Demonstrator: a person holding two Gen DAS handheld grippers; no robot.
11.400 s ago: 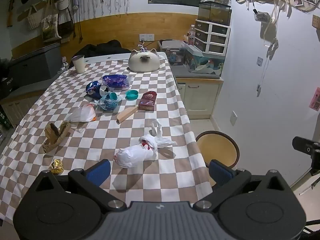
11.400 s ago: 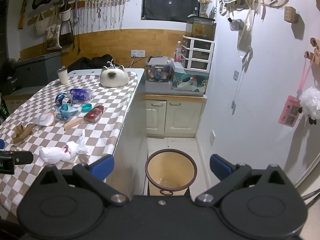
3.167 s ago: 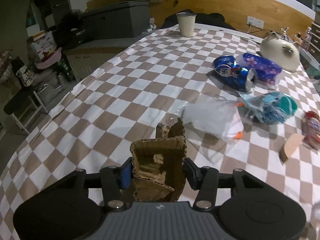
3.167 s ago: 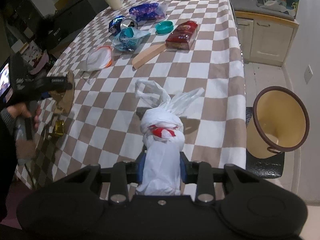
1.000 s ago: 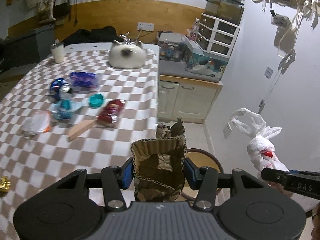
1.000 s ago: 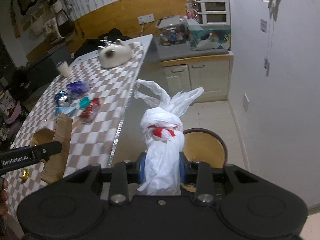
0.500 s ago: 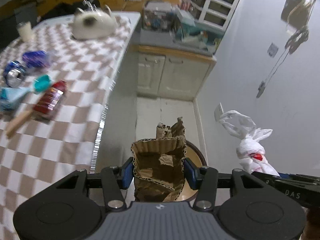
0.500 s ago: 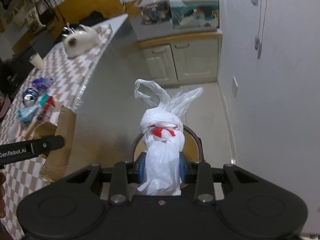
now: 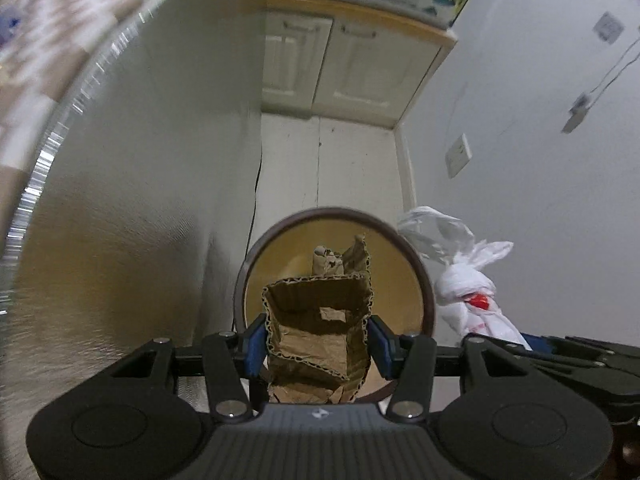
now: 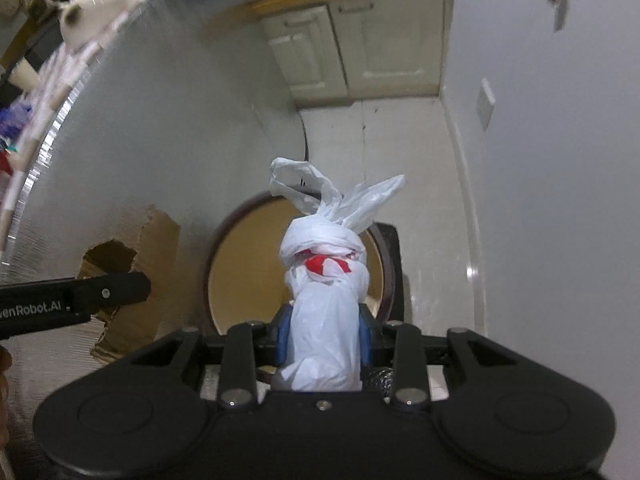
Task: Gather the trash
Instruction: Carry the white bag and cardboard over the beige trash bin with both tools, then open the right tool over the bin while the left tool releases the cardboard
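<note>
My left gripper (image 9: 317,345) is shut on a torn brown cardboard piece (image 9: 320,332), held right over the mouth of the round yellow bin (image 9: 424,280) with its dark brown rim. My right gripper (image 10: 323,340) is shut on a knotted white plastic bag (image 10: 324,320) with a red patch, also above the yellow bin (image 10: 240,280). In the left wrist view the white bag (image 9: 468,288) hangs just right of the bin. In the right wrist view the cardboard (image 10: 136,256) and the left gripper's black finger sit left of the bin.
The table's pale side panel (image 9: 140,200) stands close on the left, its checkered top (image 9: 36,48) blurred above. A white wall (image 9: 540,160) closes the right side. Cream cabinet doors (image 9: 340,64) face the narrow floor strip (image 9: 328,160) beyond the bin. A white cat-shaped pot (image 10: 96,8) rests on the table.
Both grippers have dropped from table height and tipped downward, carrying the cardboard and the bag over the bin. The bin now looms much larger in both views.
</note>
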